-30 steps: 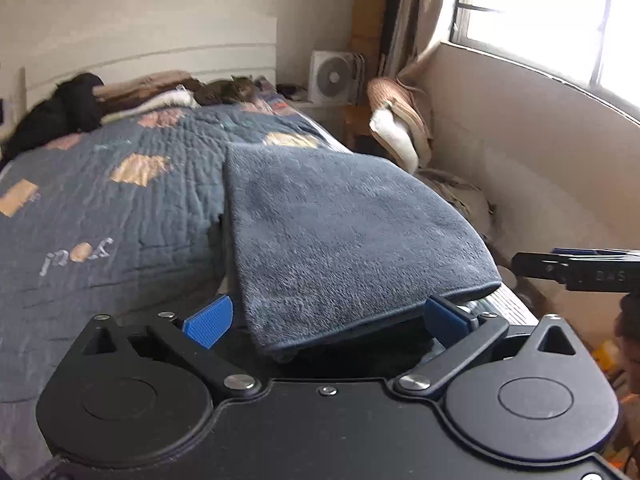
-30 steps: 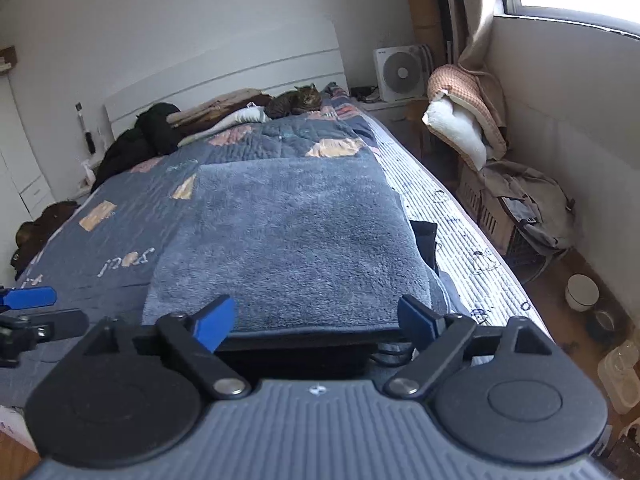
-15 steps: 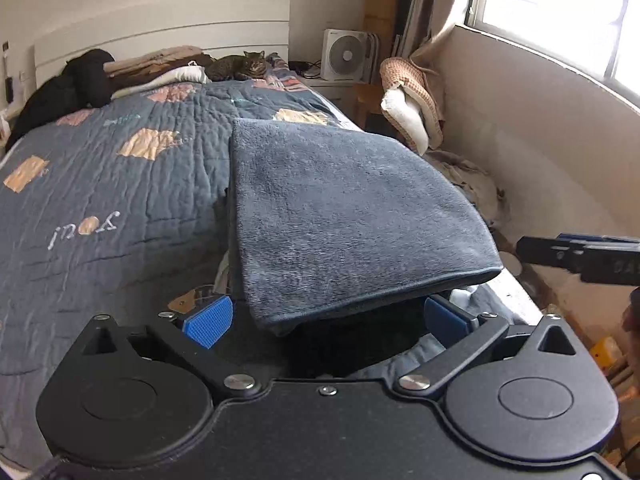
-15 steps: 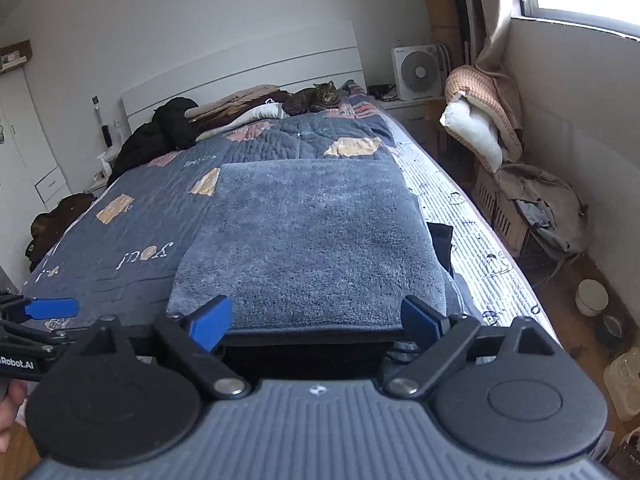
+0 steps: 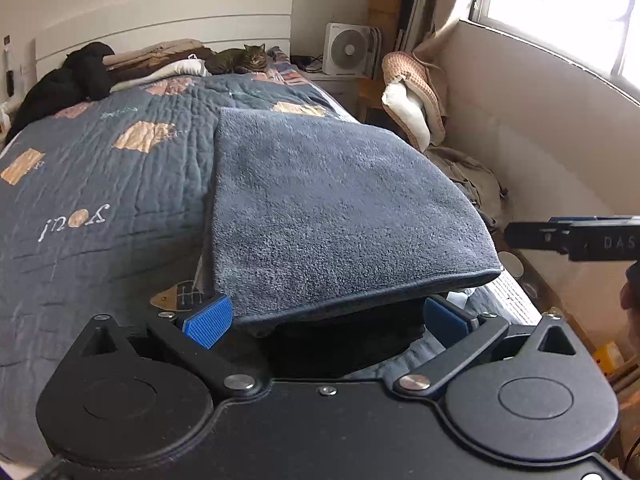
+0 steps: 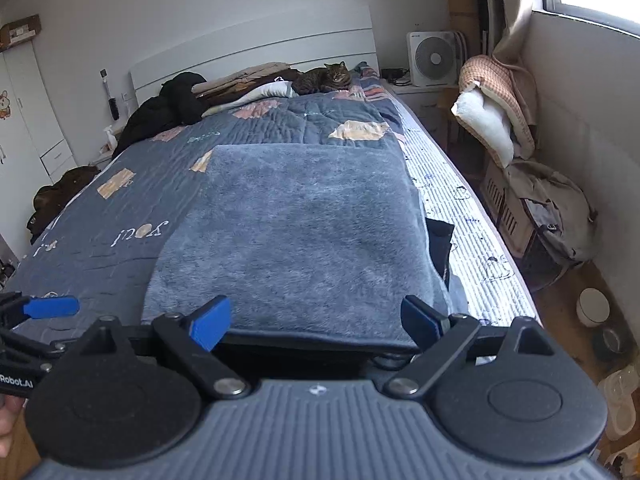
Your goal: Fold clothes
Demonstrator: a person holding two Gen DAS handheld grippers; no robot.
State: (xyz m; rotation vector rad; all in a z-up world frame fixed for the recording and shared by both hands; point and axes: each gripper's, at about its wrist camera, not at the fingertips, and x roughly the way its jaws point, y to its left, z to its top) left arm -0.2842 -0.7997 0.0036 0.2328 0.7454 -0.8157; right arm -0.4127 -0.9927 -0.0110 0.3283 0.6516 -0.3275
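Right wrist view shows the towel (image 6: pixel 296 236) lying flat on the bed (image 6: pixel 120 216), straight ahead of the right gripper (image 6: pixel 316 320). Its near hem runs across, from one blue pad to the other, and its long axis seems to go away toward the headboard. The jaws stand wide apart and hold nothing; the hem is just in front of them, and I cannot tell if it touches. The left gripper (image 5: pixel 326 314) is also open and empty, with the same hem before it, more toward the towel's left corner. Both hands look about equally near, I judge, each to its own corner.
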